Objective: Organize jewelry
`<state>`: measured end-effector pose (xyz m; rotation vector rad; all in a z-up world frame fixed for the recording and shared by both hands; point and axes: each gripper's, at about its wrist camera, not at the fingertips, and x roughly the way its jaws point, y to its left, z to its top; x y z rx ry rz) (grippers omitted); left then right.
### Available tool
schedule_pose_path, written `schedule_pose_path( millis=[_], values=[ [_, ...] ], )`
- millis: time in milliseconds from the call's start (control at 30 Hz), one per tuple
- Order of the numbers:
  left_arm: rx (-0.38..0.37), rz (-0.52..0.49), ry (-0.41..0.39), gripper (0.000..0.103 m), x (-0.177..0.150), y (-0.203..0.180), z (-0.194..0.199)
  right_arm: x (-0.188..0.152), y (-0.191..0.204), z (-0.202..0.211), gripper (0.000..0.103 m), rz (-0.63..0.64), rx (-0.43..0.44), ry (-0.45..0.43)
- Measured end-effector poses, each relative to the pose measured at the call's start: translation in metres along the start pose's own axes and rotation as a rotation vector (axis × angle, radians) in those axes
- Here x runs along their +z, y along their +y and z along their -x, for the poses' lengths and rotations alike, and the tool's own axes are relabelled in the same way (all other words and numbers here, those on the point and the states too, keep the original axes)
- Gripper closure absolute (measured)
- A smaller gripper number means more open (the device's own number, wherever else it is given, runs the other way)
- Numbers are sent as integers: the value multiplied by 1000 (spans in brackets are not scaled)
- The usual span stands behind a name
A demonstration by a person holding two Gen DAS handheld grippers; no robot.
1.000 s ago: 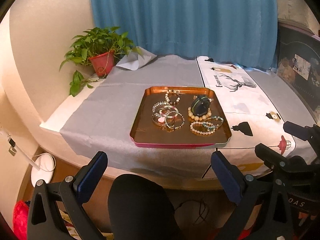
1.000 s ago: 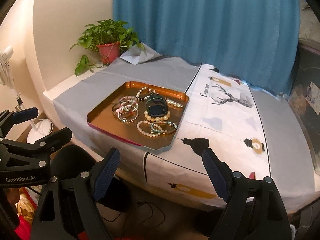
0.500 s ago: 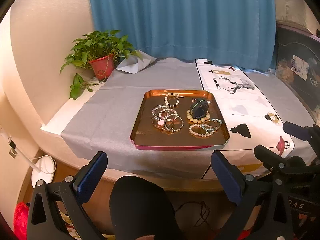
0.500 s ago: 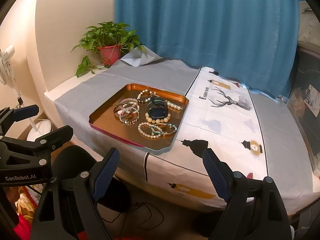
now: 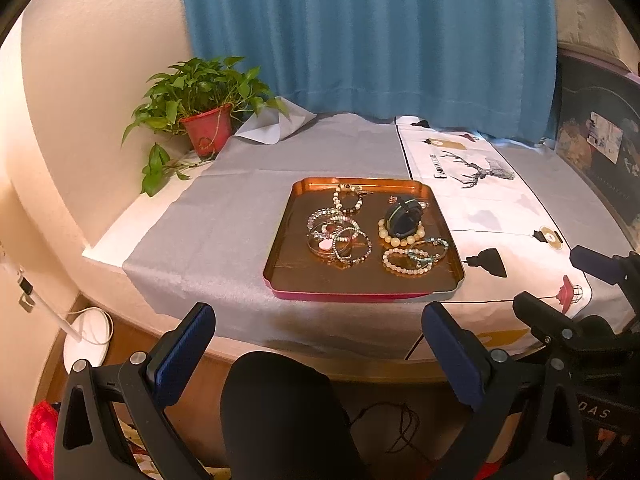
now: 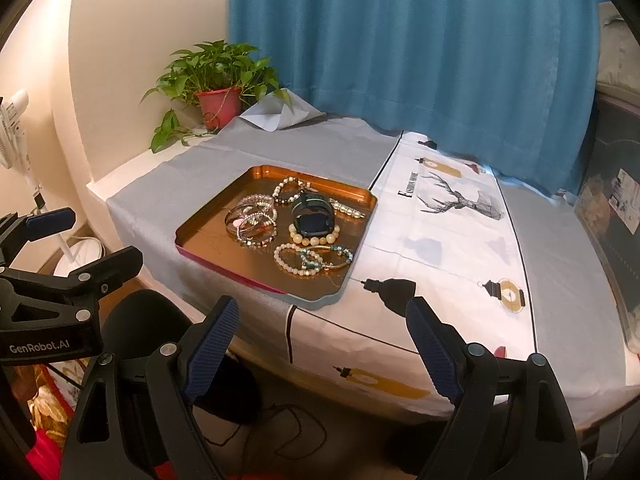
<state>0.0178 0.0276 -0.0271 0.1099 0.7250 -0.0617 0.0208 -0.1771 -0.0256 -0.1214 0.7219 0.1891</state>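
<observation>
Left tool (image 5: pixel 316 322): spread wide, holding nothing, short of the counter (image 5: pixel 224 232) edge.
Right tool (image 6: pixel 320 316): likewise.
Tray (image 5: pixel 288 276) of bracelets (image 5: pixel 340 236): ahead, well apart.

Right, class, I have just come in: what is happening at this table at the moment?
A person holds a two-finger tool in each hand, facing a copper tray of jewelry on the cloth-covered table. The left tool and right tool are both open, empty, and short of the table edge. Beaded bracelets and a dark watch lie in the tray, untouched. Sorting has not yet begun.
</observation>
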Motion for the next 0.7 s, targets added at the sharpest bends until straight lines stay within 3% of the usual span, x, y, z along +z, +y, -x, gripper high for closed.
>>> schedule_pose_path(
  millis=[700],
  values=[
    [0, -12, -4, 1, 8, 0, -3, 3, 0, -1, 17, 2, 1, -3]
  ],
)
